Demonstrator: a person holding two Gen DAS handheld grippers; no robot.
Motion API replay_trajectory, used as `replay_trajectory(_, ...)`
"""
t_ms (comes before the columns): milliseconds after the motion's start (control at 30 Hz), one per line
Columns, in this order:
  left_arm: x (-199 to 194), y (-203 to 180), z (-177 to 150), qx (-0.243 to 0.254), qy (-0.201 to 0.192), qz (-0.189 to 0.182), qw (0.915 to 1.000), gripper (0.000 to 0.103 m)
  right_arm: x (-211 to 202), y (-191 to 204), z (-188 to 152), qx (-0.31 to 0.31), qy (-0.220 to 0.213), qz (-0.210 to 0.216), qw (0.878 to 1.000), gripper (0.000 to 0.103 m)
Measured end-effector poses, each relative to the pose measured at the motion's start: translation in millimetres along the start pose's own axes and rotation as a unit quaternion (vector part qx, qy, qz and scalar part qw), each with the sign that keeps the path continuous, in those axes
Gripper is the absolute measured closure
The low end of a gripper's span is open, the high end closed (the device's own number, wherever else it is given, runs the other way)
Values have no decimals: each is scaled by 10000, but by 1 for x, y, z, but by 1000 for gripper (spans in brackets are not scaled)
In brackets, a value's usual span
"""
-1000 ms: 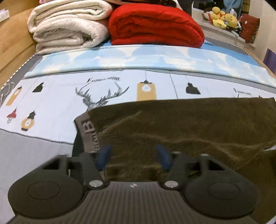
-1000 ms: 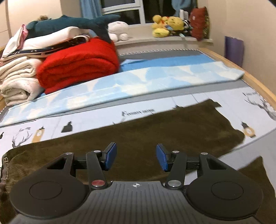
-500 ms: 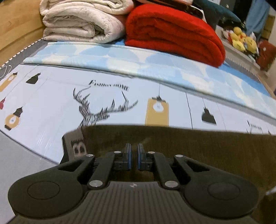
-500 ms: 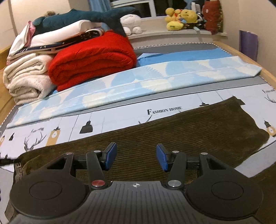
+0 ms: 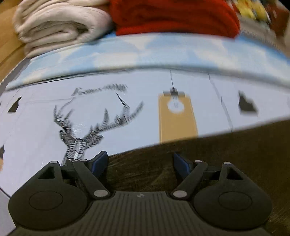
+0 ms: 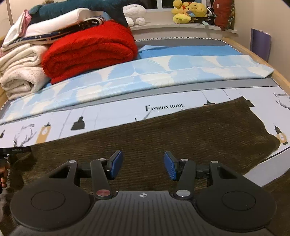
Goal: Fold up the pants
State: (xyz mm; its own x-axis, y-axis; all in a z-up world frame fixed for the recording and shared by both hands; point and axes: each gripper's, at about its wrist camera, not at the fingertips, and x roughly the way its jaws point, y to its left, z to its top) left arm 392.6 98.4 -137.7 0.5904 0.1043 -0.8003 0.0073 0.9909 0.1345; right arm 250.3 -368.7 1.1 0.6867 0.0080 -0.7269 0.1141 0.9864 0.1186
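Note:
Dark olive-brown corduroy pants (image 6: 181,134) lie flat across the printed bed sheet, stretching left to right; the waistband end is at the far left (image 6: 18,150). In the left wrist view the pants (image 5: 226,154) fill the lower right. My left gripper (image 5: 141,163) is open and empty, just above the pants' far edge near the waist end. My right gripper (image 6: 143,164) is open and empty, low over the middle of the pants.
A folded red blanket (image 6: 90,49) and cream blankets (image 6: 20,70) are stacked at the back left. A light blue folded sheet (image 6: 154,76) lies across the bed behind the pants. Plush toys (image 6: 188,10) sit on the windowsill. A wooden bed frame (image 6: 253,54) runs along the right.
The left gripper was shut on the pants half a second ago and has now opened and let go, and its view has shifted. The right gripper stayed open and moved slightly closer over the pants.

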Motion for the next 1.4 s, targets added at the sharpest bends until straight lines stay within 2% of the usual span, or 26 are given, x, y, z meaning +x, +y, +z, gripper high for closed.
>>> replay_trajectory(67,1,-1,-1,28,-53,-95,9999,34,3,-1,-1,-51,58,-20,10000,50)
replay_trajectory(133,1,0,4,-60,41,-379,9993,84,6,0,-3,-155,98,-47,9998,50)
replay_trajectory(167,1,-2,5,5,99,-371,9993,92,7,0,-3,-208,119,-68,9997,50)
replay_trajectory(300,-5,-10,2,368,89,-290,9989,100,12,-2,-5,-277,207,-170,9993,50)
replay_trajectory(400,-20,-10,2,390,-18,-297,9988,101,12,-9,-6,-202,228,-227,9993,50)
replay_trajectory(533,-60,-13,0,370,-288,-210,9987,101,8,-21,-8,-90,246,-289,9992,50)
replay_trajectory(667,-116,-32,-14,929,-602,-59,9938,102,2,-31,-12,143,290,-311,9990,50)
replay_trajectory(767,-166,-36,-32,1020,-692,-266,9920,102,-4,-35,-15,267,279,-262,9989,50)
replay_trajectory(867,-216,-42,-65,1232,-724,-457,9887,102,-12,-39,-19,348,238,-256,9988,50)
replay_trajectory(1000,-256,-54,-123,1481,-322,-851,9848,103,-22,-46,-27,494,277,-246,9981,50)
replay_trajectory(1100,-255,-62,-154,1843,192,-1066,9769,102,-29,-51,-32,506,297,-281,9979,50)
replay_trajectory(1133,-252,-58,-159,1838,340,-1040,9769,98,-30,-54,-34,504,310,-314,9978,50)
replay_trajectory(1200,-247,-30,-157,1134,483,-928,9880,94,-31,-59,-36,547,341,-369,9972,50)
replay_trajectory(1233,-244,-8,-154,545,560,-980,9921,86,-31,-63,-36,595,366,-386,9968,50)
replay_trajectory(1267,-241,12,-153,-23,655,-1056,9923,81,-31,-68,-37,684,387,-402,9961,50)
replay_trajectory(1300,-235,33,-153,-612,807,-1109,9887,67,-31,-73,-37,789,394,-406,9953,50)
replay_trajectory(1333,-226,51,-156,-1168,1036,-1121,9814,63,-31,-77,-37,877,395,-416,9945,50)
replay_trajectory(1400,-207,71,-162,-1780,1551,-1106,9654,63,-29,-85,-38,1002,423,-475,9929,50)
